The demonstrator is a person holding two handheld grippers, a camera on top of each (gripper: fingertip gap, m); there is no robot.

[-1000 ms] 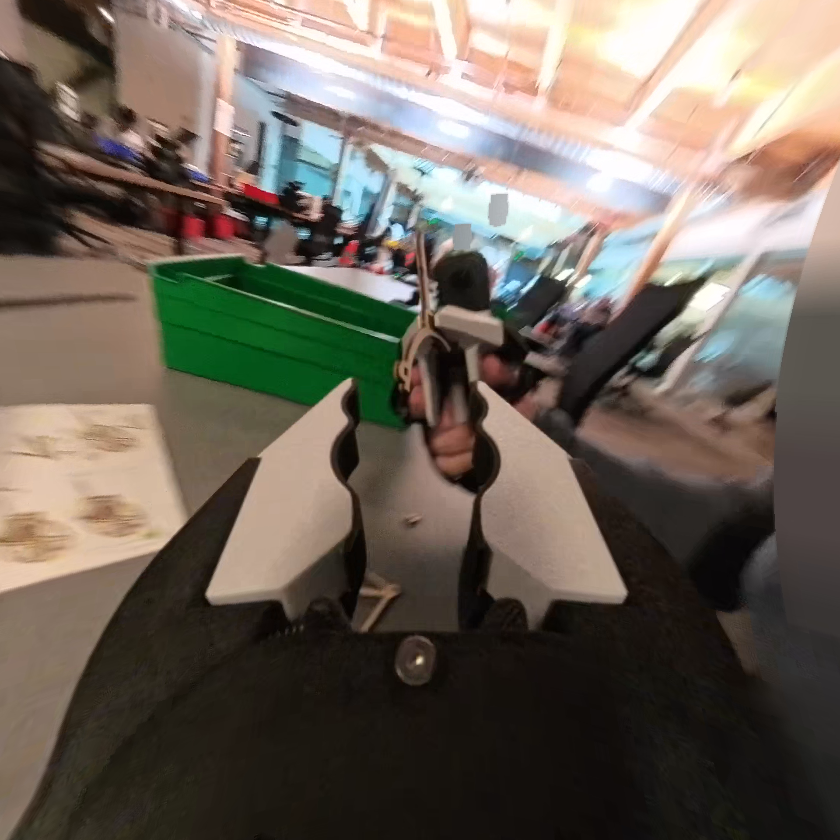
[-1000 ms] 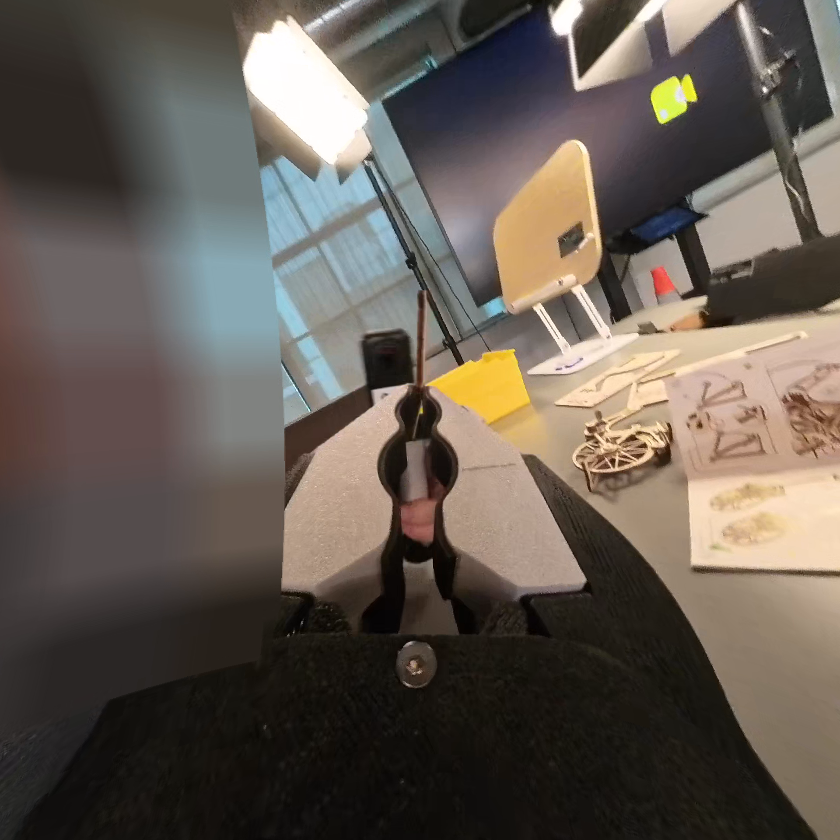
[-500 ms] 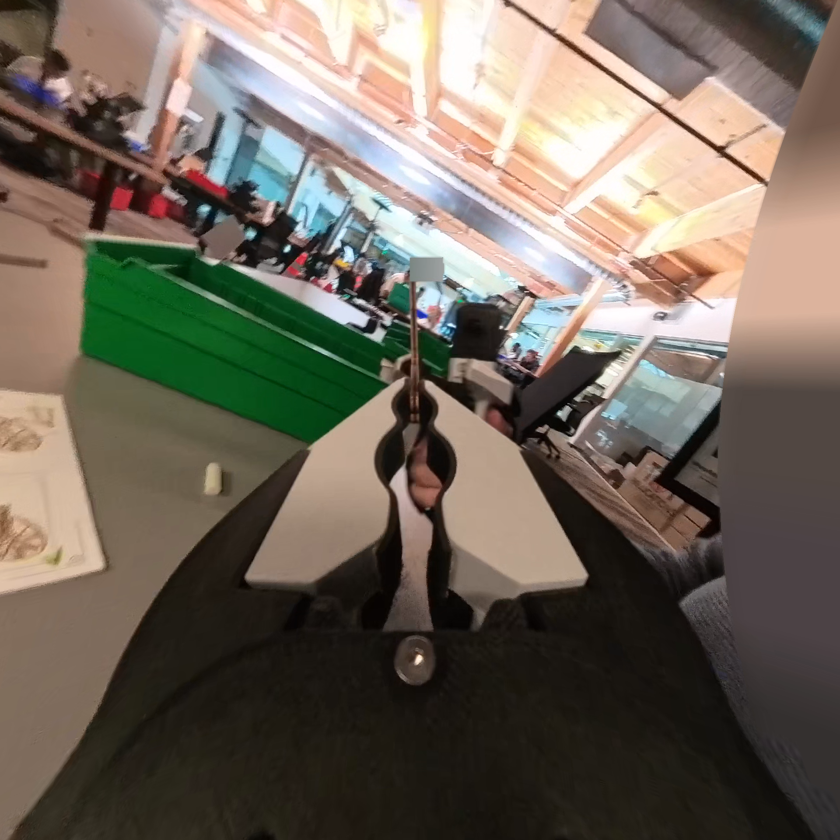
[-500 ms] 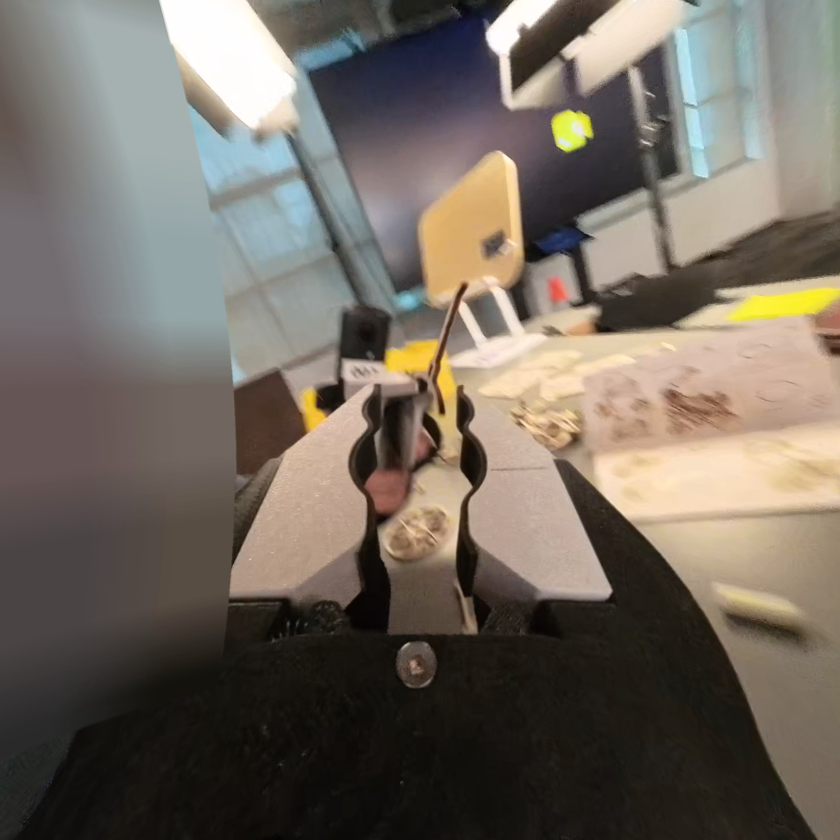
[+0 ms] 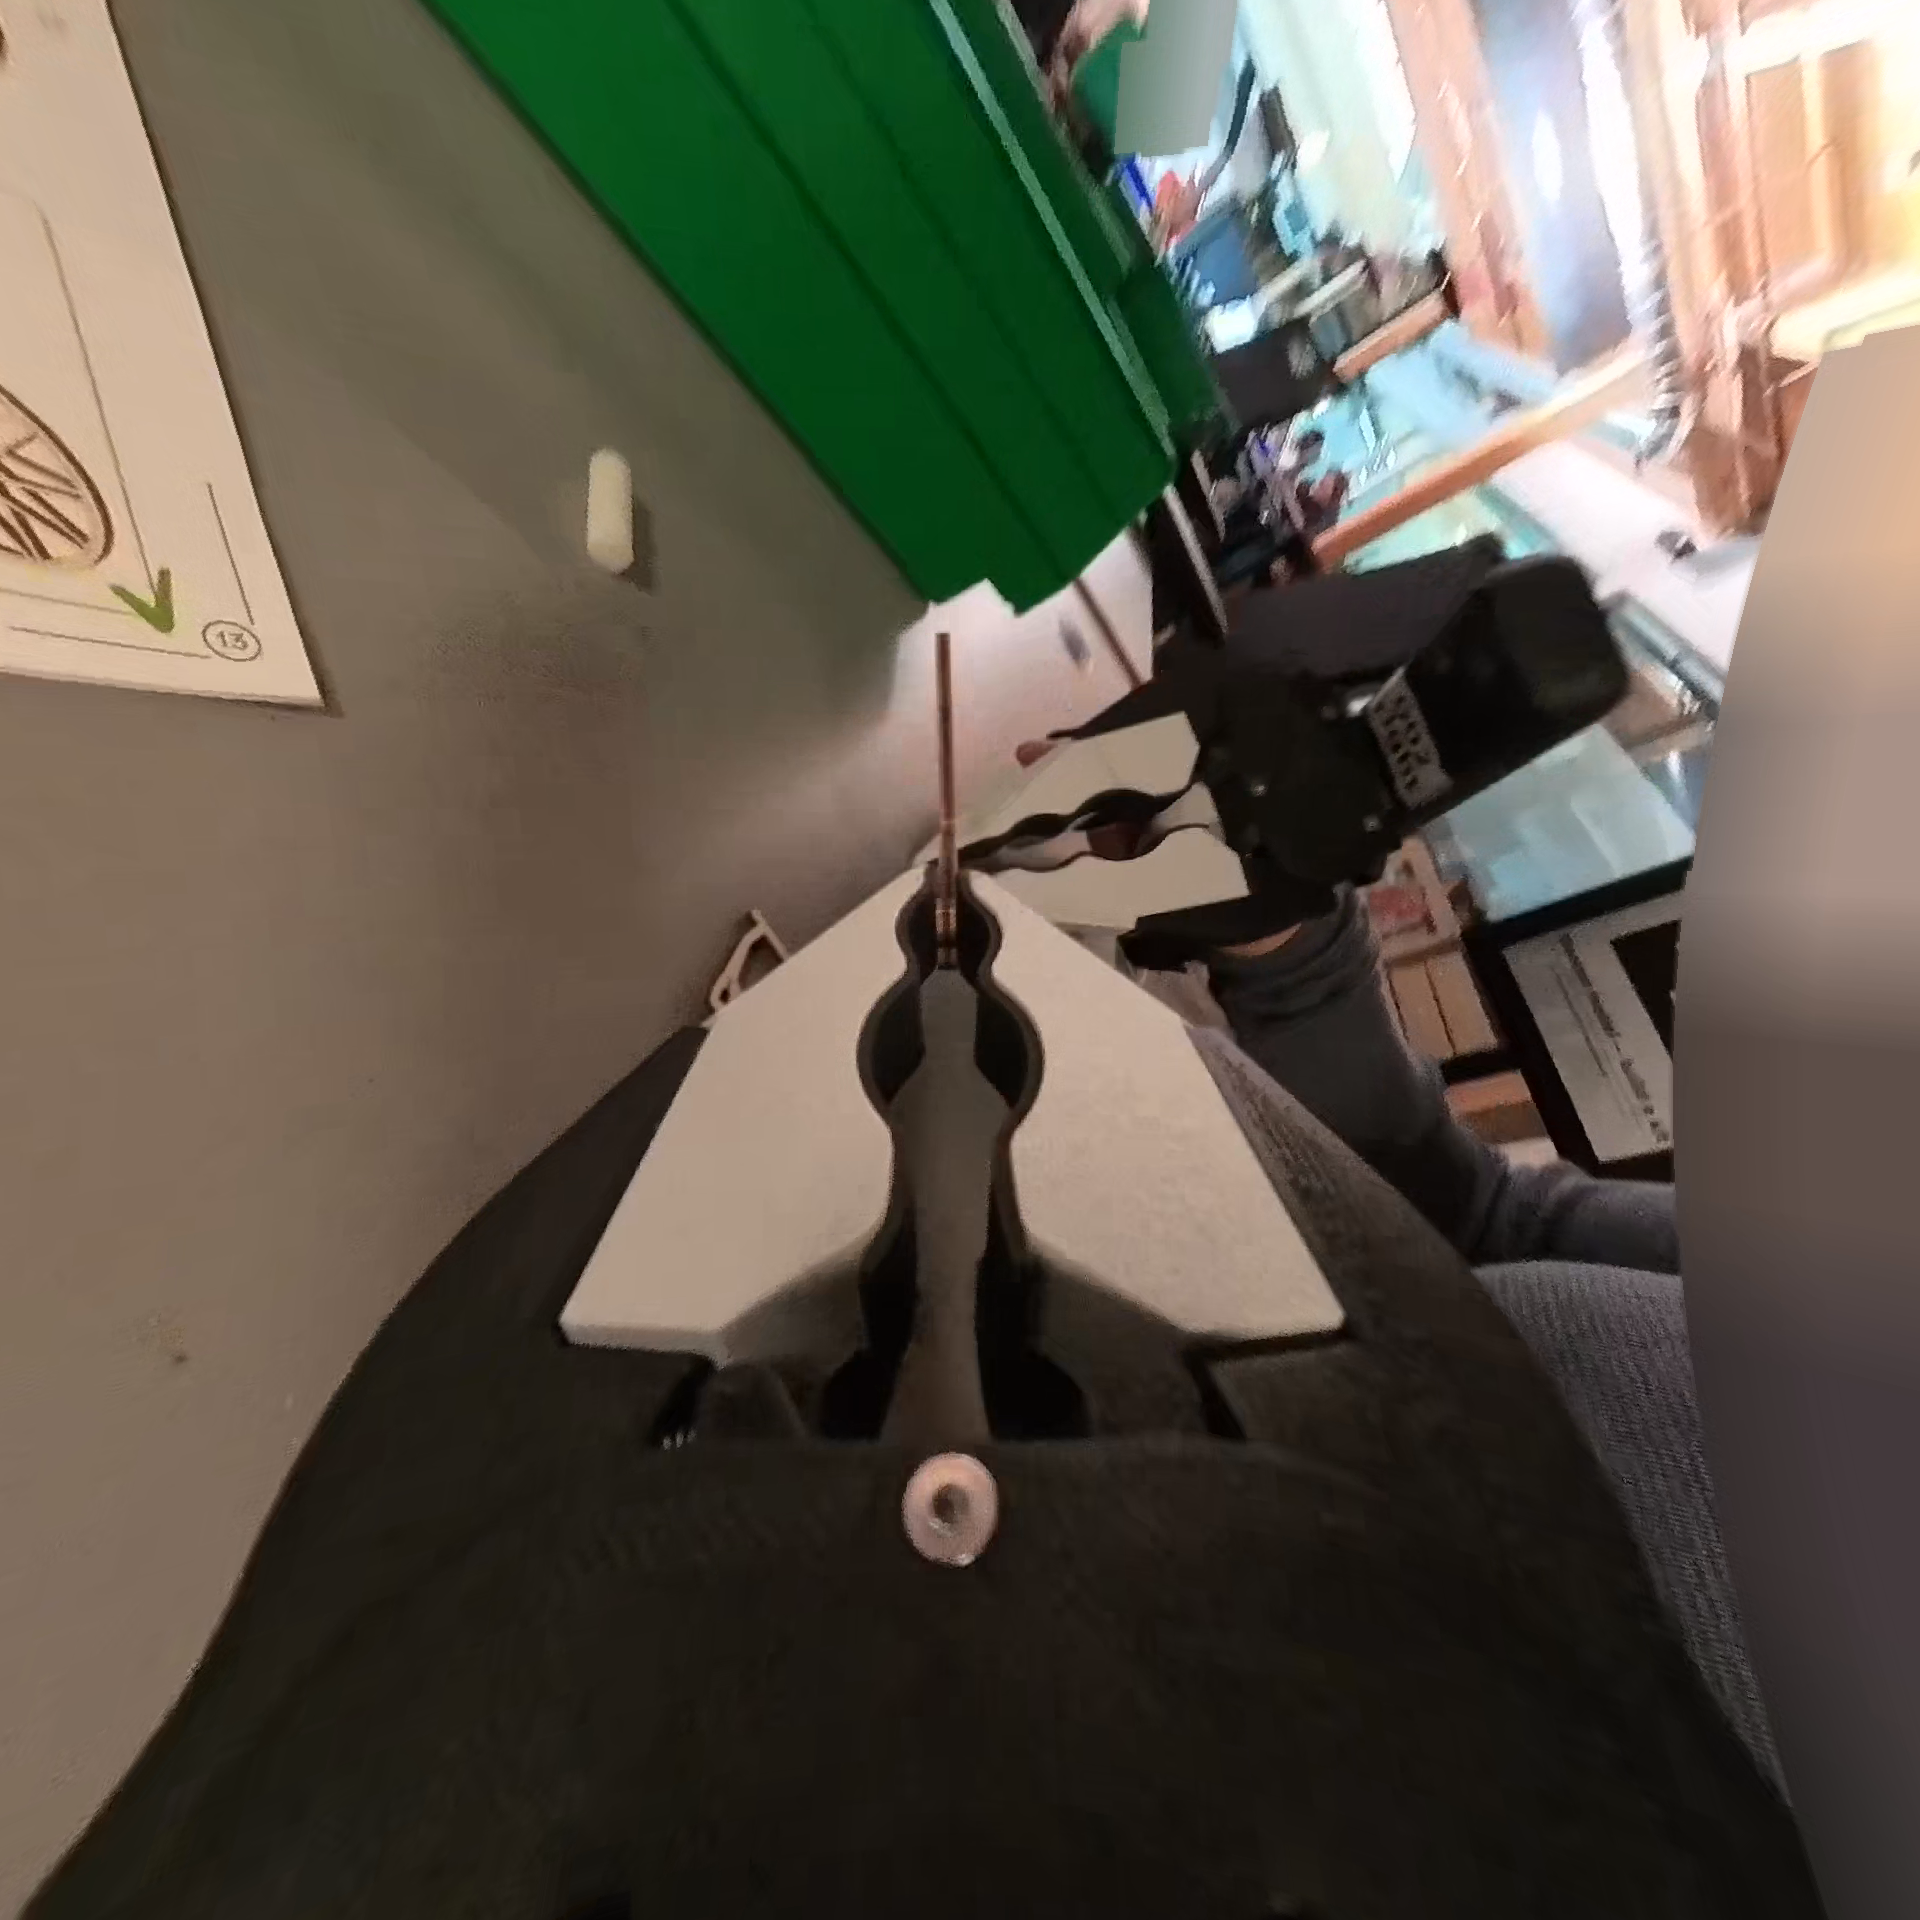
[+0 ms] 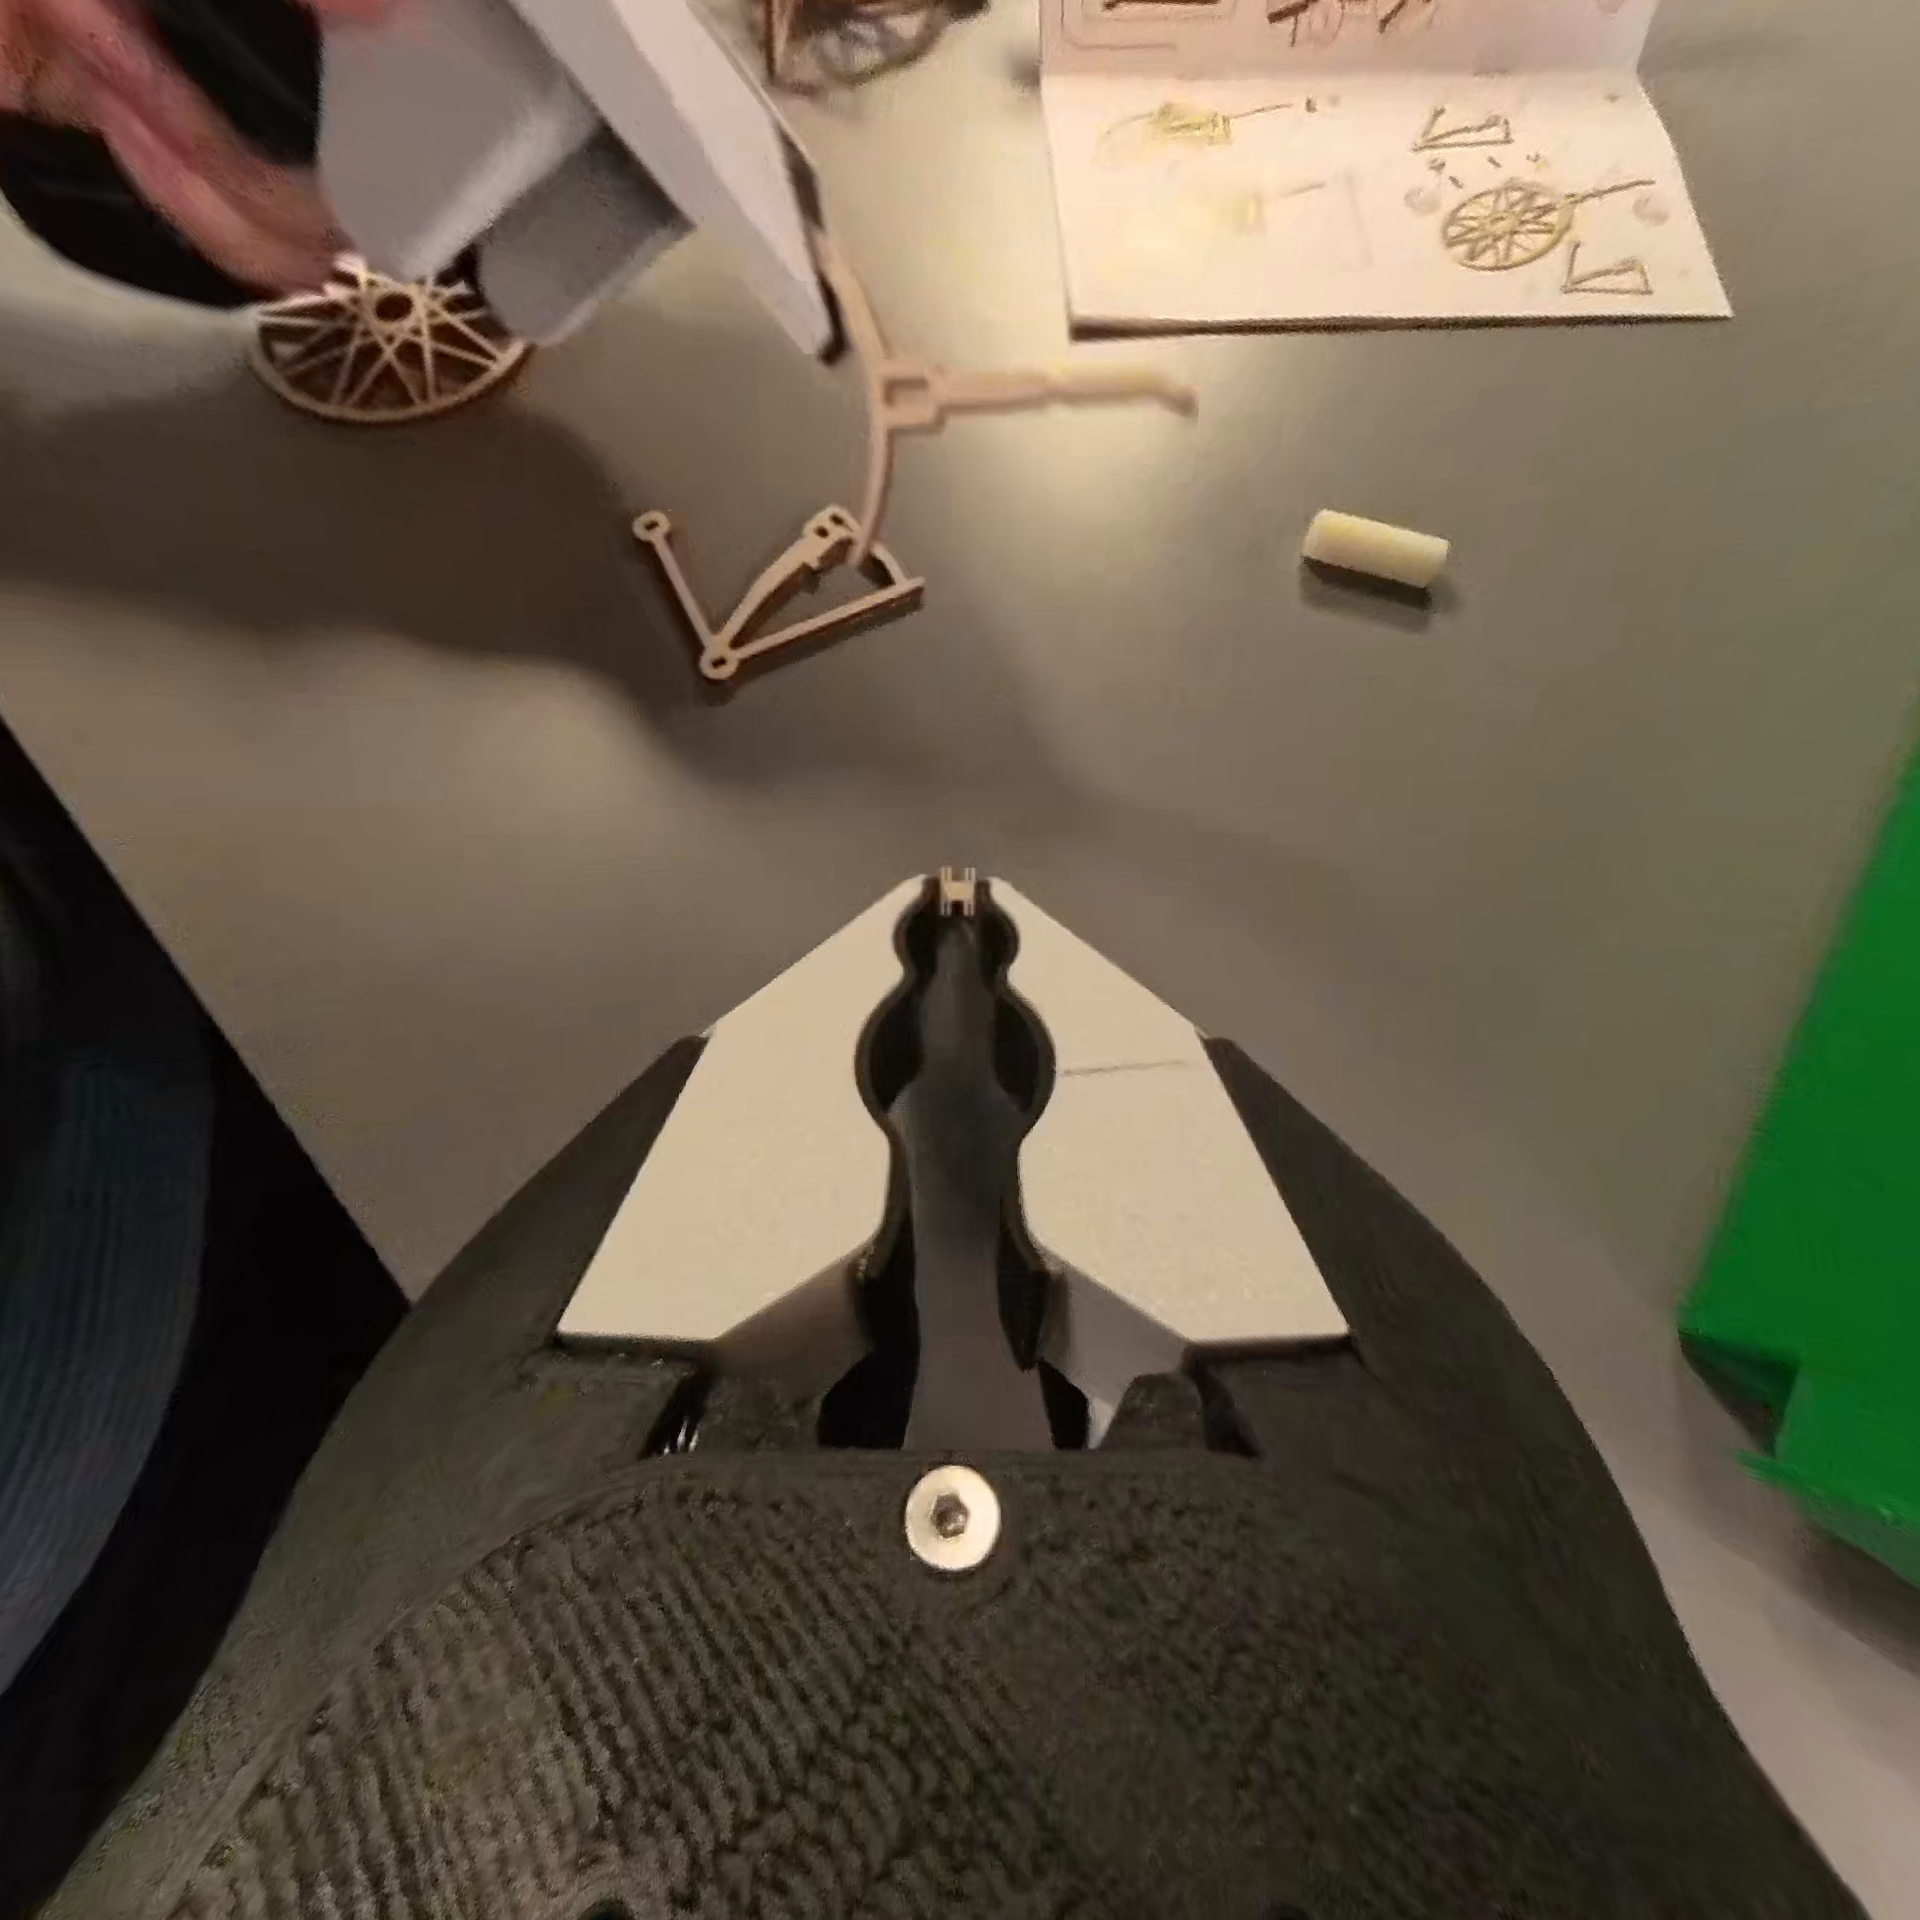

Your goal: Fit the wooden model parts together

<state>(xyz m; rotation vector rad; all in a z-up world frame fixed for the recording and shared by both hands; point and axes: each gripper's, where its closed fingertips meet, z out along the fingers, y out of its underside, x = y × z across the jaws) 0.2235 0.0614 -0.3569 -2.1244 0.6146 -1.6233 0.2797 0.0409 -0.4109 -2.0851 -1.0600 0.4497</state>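
Note:
My left gripper (image 5: 948, 906) is shut on a thin flat wooden part (image 5: 943, 748), seen edge-on and sticking out past the tips. In the right wrist view the left gripper (image 6: 816, 332) holds this curved wooden frame arm (image 6: 883, 416) low over the grey table (image 6: 1351, 831). The arm's lower end reaches a triangular wooden frame (image 6: 790, 603) lying on the table. My right gripper (image 6: 957, 902) is shut on a small notched wooden connector (image 6: 957, 891), held above the table. It also shows in the left wrist view (image 5: 997, 847), close beside the left tips. A spoked wooden wheel (image 6: 390, 343) lies behind the left gripper.
A small white cylinder (image 6: 1371, 551) lies on the table and also shows in the left wrist view (image 5: 608, 509). An instruction sheet (image 6: 1351, 187) lies at the far right. A green bin (image 6: 1818, 1247) stands at the right and fills the top of the left wrist view (image 5: 831, 260). The table edge (image 6: 208, 935) runs at the left. The left gripper's tips are roughly 9 centimetres from the right gripper's. It is some 12 centimetres from my left tips to the spoked wooden wheel (image 6: 390, 343).
The left gripper closed on the wooden arm that the right gripper had held. The right gripper let go, and is now shut on a small connector. Both now tilt down toward the table.

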